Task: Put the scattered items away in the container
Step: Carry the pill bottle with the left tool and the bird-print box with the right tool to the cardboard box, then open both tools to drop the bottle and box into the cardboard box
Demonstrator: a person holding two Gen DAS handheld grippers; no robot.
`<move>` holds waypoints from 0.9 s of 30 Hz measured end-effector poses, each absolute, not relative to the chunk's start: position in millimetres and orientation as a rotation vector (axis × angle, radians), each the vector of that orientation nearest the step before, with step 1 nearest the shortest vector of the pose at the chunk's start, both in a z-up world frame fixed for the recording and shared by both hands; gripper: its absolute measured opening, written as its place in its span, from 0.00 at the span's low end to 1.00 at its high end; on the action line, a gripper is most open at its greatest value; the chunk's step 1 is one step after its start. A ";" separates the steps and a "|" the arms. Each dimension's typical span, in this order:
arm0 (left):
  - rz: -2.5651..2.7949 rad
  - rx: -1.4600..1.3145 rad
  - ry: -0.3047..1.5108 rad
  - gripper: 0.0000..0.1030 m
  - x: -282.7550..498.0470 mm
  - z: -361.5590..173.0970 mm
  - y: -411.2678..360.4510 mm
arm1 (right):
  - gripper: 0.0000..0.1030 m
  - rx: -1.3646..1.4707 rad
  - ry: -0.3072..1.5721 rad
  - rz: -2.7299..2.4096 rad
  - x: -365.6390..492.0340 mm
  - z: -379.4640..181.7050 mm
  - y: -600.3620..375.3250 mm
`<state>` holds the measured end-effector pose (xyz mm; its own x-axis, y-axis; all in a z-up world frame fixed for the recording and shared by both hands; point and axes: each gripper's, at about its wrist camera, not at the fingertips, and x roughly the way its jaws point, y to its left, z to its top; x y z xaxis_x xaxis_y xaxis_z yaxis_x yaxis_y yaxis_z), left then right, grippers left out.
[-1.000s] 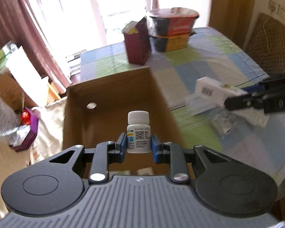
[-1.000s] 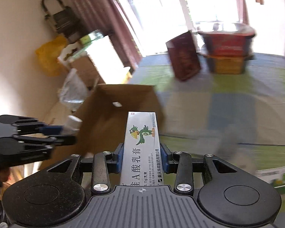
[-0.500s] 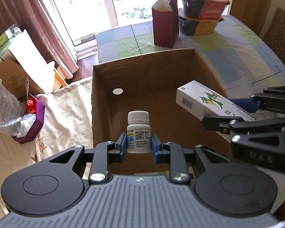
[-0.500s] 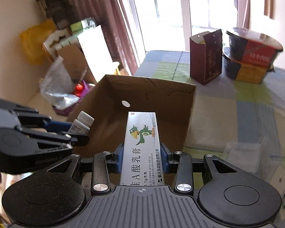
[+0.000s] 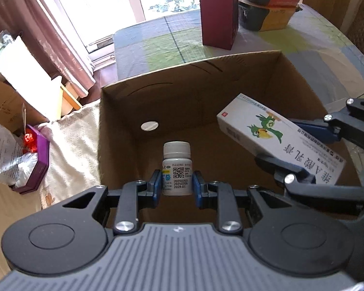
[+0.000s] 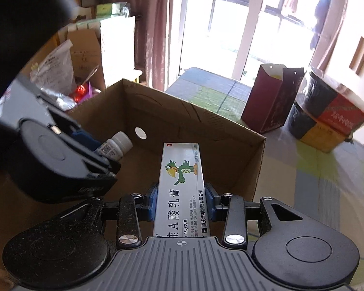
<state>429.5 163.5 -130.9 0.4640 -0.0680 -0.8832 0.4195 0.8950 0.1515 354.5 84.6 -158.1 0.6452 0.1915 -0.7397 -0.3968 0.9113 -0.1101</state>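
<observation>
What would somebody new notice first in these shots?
Probably the open cardboard box filling the middle. The left tool holds a white pill bottle over it, and the right tool holds a long white carton with a green bird alongside.

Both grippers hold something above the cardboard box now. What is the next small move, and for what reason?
Probably lower both a little and open. The left gripper is shut on the white pill bottle and the right gripper on the ointment carton; both already hang over the open cardboard box, so releasing low should drop them inside gently.
</observation>
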 end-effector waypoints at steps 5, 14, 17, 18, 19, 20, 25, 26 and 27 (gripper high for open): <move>-0.322 0.421 1.028 0.22 436.9 -136.7 153.7 | 0.39 -0.299 0.795 0.333 363.0 -162.4 83.3; -0.275 0.488 0.986 0.51 442.3 -145.4 139.9 | 0.40 -0.364 0.819 0.343 374.2 -166.9 84.1; -0.260 0.511 0.983 0.59 442.0 -145.5 139.4 | 0.63 -0.378 0.795 0.347 370.1 -164.3 82.8; -0.250 0.530 0.983 0.60 441.7 -146.0 139.5 | 0.72 -0.382 0.784 0.344 368.9 -163.3 82.0; -0.247 0.534 0.982 0.62 440.8 -145.4 139.9 | 0.73 -0.372 0.778 0.357 368.1 -162.3 80.3; -0.246 0.534 0.981 0.63 439.7 -144.6 140.3 | 0.73 -0.358 0.782 0.366 368.3 -160.9 78.3; -0.243 0.535 0.978 0.68 434.2 -140.5 142.2 | 0.73 -0.347 0.781 0.386 366.0 -156.1 74.1; -0.243 0.535 0.978 0.69 433.1 -139.7 142.6 | 0.73 -0.347 0.779 0.388 364.7 -155.0 73.4; -0.242 0.535 0.977 0.70 432.0 -138.8 143.0 | 0.73 -0.348 0.781 0.389 362.8 -153.8 73.9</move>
<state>432.0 143.0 -138.8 0.5460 0.0410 -0.8368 0.4274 0.8454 0.3204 362.8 73.9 -153.8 0.6467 0.2079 -0.7338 -0.4603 0.8735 -0.1582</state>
